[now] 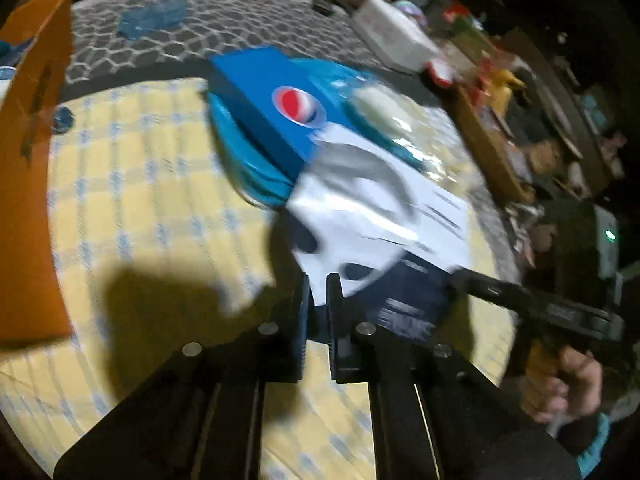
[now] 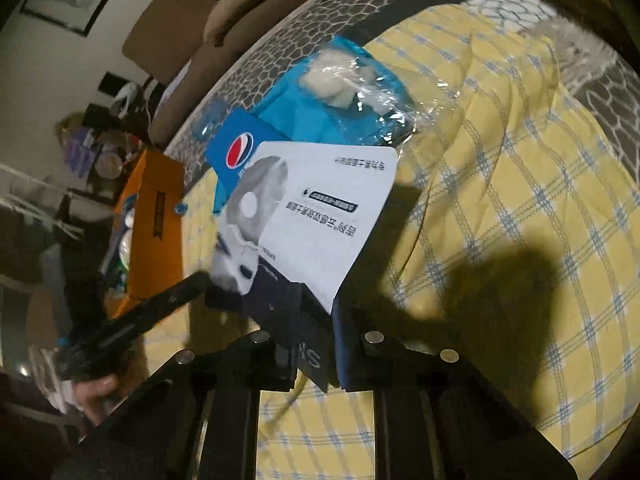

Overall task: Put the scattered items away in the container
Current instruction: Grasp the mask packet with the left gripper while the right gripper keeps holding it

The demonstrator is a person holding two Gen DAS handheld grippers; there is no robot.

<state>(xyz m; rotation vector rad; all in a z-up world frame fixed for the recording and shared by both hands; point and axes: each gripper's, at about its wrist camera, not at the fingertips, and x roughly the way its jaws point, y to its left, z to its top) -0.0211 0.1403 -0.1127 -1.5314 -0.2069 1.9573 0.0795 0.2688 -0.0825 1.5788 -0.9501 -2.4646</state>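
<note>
A white-and-navy face-mask packet [image 1: 372, 216] [image 2: 320, 216] is lifted above the yellow checked bedcover [image 2: 500, 200]. My left gripper [image 1: 318, 284] is shut on its near corner. My right gripper [image 2: 316, 304] is shut on its navy end, and its finger [image 1: 532, 304] shows in the left wrist view. Behind the packet lie a blue Pepsi box [image 1: 272, 100] [image 2: 236, 148] and a clear-and-teal bag with a white item [image 1: 376, 108] [image 2: 340, 84]. The orange cardboard box [image 1: 28, 168] [image 2: 156, 224] stands at the left.
A grey patterned blanket [image 1: 208, 28] covers the far part of the bed. A white box [image 1: 392, 32] and a cluttered shelf [image 1: 520, 112] lie to the right. A small blue round item [image 1: 62, 118] sits by the orange box.
</note>
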